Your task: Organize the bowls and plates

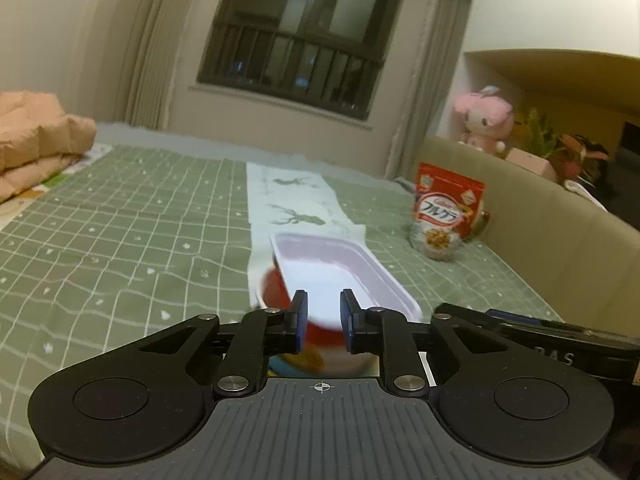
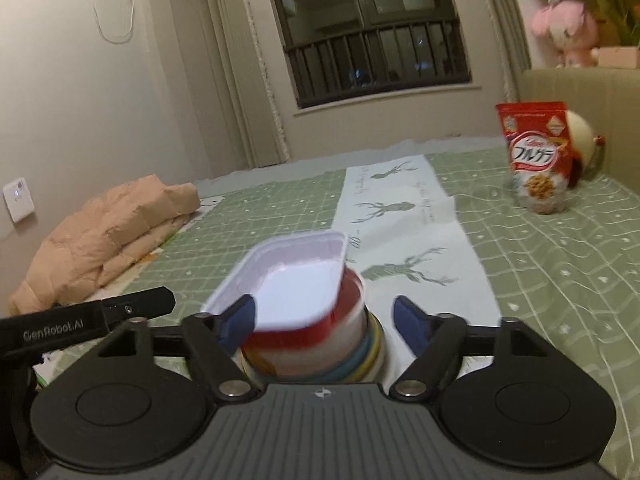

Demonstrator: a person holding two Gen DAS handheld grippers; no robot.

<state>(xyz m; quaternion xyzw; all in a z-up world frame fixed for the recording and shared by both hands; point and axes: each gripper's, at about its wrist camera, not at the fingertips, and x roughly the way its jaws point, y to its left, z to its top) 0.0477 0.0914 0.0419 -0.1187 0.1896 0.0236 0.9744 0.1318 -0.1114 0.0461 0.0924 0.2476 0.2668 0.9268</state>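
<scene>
Plates and bowls formed one stack directly ahead of both grippers, standing on a white deer-print cloth (image 2: 404, 216) laid across a bed with a green checked cover (image 1: 120, 232). At the top, a shallow white rectangular tray (image 1: 340, 268) rested tilted on a red bowl (image 2: 344, 312). Below the red bowl, the right wrist view showed the rims of a blue bowl (image 2: 354, 360) and a yellowish bowl (image 2: 376, 344).

The left gripper (image 1: 323, 320) had its jaws set narrowly apart, with the near edge of the tray between the blue pads. Blur made it impossible to tell whether the pads were pressing on the tray.

The right gripper (image 2: 324, 322) had its jaws spread wide, one on each side of the stack. The left-hand pad lay against or just beside the tray's near corner; the right-hand pad stood apart from the bowls. It held nothing.

Beyond the jaws and to the right, a red cereal bag (image 2: 536, 156) stood upright near the padded headboard (image 1: 560, 232). A folded peach quilt (image 2: 108, 236) lay far to the left. A pink plush toy (image 1: 484, 120) sat on the ledge behind the headboard.
</scene>
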